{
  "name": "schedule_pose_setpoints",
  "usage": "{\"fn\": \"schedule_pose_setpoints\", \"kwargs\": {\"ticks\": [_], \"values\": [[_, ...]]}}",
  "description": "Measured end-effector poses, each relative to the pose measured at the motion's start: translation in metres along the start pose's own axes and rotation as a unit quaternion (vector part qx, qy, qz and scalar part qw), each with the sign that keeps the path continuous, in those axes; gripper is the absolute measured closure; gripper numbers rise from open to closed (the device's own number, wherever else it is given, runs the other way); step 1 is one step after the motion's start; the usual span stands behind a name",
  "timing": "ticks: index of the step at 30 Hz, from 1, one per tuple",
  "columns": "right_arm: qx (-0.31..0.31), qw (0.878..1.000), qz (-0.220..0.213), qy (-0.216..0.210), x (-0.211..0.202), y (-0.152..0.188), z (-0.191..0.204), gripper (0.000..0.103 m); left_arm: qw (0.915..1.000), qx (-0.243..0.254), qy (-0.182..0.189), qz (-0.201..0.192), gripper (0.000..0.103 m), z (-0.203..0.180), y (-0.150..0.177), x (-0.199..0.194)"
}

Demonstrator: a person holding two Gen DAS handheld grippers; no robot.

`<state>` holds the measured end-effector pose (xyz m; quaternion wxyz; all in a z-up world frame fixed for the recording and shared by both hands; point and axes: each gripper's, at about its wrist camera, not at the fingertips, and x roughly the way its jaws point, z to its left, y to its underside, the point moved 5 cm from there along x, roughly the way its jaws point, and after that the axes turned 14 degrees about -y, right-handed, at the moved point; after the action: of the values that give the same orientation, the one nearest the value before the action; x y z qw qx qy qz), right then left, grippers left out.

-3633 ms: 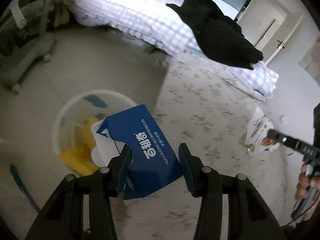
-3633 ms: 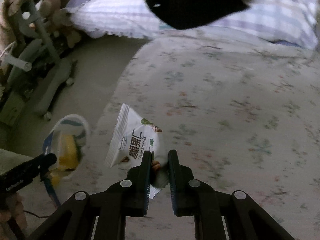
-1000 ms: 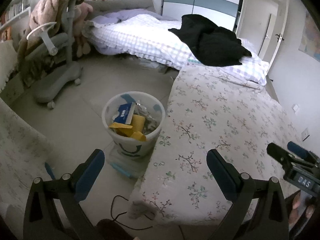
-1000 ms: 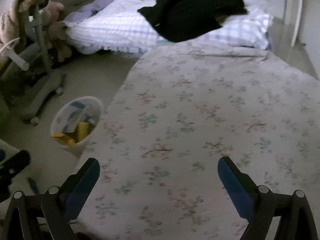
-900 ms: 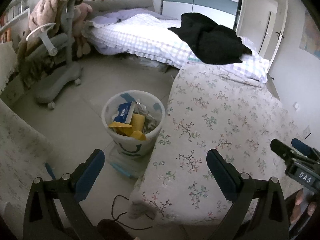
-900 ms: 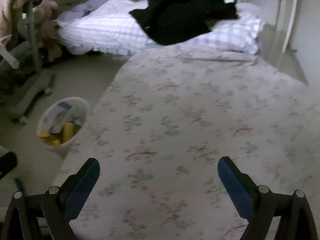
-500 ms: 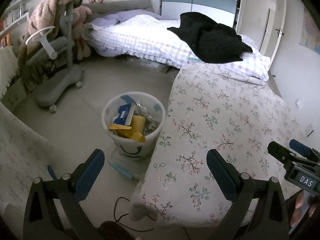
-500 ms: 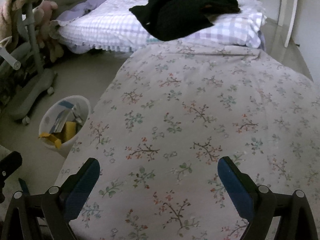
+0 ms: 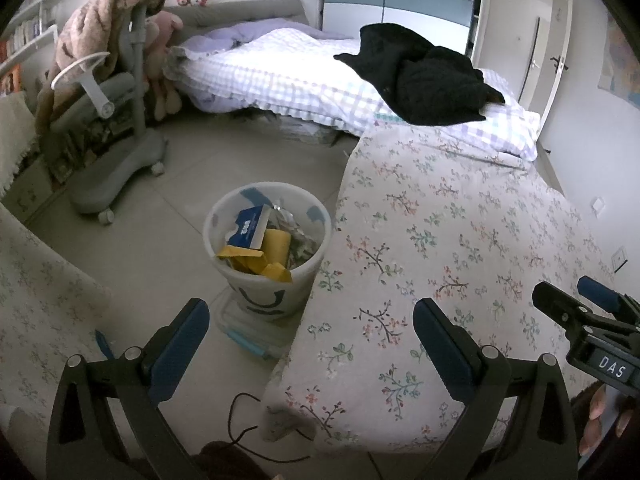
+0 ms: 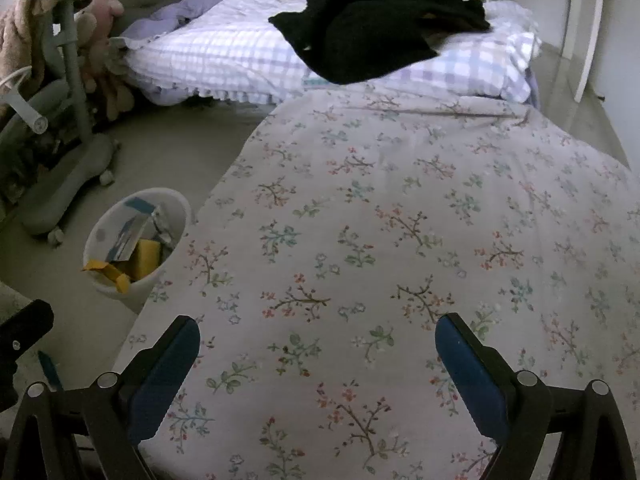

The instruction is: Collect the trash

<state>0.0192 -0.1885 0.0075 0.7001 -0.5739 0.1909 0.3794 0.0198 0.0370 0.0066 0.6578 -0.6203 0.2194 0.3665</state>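
Note:
A white trash bin (image 9: 224, 216) stands on the floor beside the floral-covered surface (image 9: 460, 248). In it lie a blue box (image 9: 250, 227), yellow packaging (image 9: 276, 245) and silvery wrappers. The bin also shows in the right wrist view (image 10: 176, 208). My left gripper (image 9: 310, 344) is open and empty, held above the floor and the surface's near corner, short of the bin. My right gripper (image 10: 316, 354) is open and empty over the floral surface (image 10: 400, 220). The right gripper also shows at the right edge of the left wrist view (image 9: 588, 320).
A bed with a checked quilt (image 9: 288, 80) and a black garment (image 9: 420, 76) lies at the back. A grey wheeled chair (image 9: 116, 152) draped with a brown blanket stands left. A black cable (image 9: 240, 424) lies on the floor nearby. A white door (image 9: 552, 40) is at the right.
Both grippers let go of their trash, the blue box and the snack packet, then opened wide and drew back. In the last second the views have barely shifted.

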Motion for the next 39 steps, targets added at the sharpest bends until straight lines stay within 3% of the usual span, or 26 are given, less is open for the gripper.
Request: {"fn": "schedule_pose_setpoints", "kwargs": {"ticks": [33, 39], "values": [[0.005, 1.0, 0.002, -0.008, 0.0025, -0.0005, 0.0012, 0.005, 0.9999, 0.009, -0.008, 0.003, 0.0, -0.0018, 0.0023, 0.001], [0.005, 1.0, 0.0, -0.005, 0.003, -0.0014, -0.0003, 0.005, 0.9999, 0.006, 0.004, 0.008, 0.0, -0.0009, 0.002, 0.0016]]}}
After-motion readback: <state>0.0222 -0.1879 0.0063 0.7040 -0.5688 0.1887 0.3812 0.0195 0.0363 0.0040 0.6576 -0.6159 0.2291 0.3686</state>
